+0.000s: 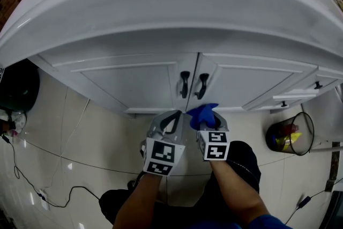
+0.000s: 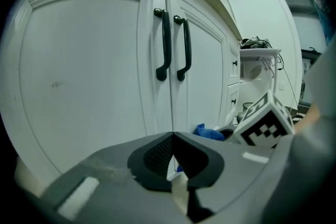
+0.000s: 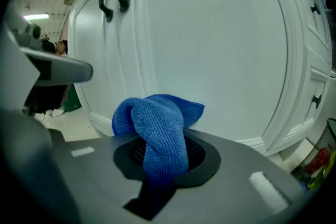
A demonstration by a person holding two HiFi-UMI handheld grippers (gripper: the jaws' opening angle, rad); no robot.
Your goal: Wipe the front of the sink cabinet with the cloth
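Cloth [image 3: 157, 131]: blue, bunched, clamped in right gripper [image 1: 210, 127] jaws, close to right cabinet door [image 3: 226, 50]; contact unclear. Left gripper [image 2: 172, 155]: jaws together, empty. Progress: wiping seemingly barely begun, both doors left.

- Countertop [image 1: 171, 2]: overhangs the sink cabinet [image 1: 134, 86] and its 2 doors.
- Handles [image 1: 184, 84]: 2, side by side at the seam where the doors meet, 1 on each door.
- Drawers [image 1: 300, 95]: right of the right door.
- Left gripper [image 1: 171, 118] and right gripper [image 1: 211, 125]: side by side before the seam, below the handles.
- Cloth [image 1: 201, 113]: between the right gripper's jaws, just before the right door; contact cannot be told.
- Bin [image 1: 292, 137]: on the floor, right of the grippers, before the drawers.
- Cable [image 1: 53, 190]: on the floor, at left.
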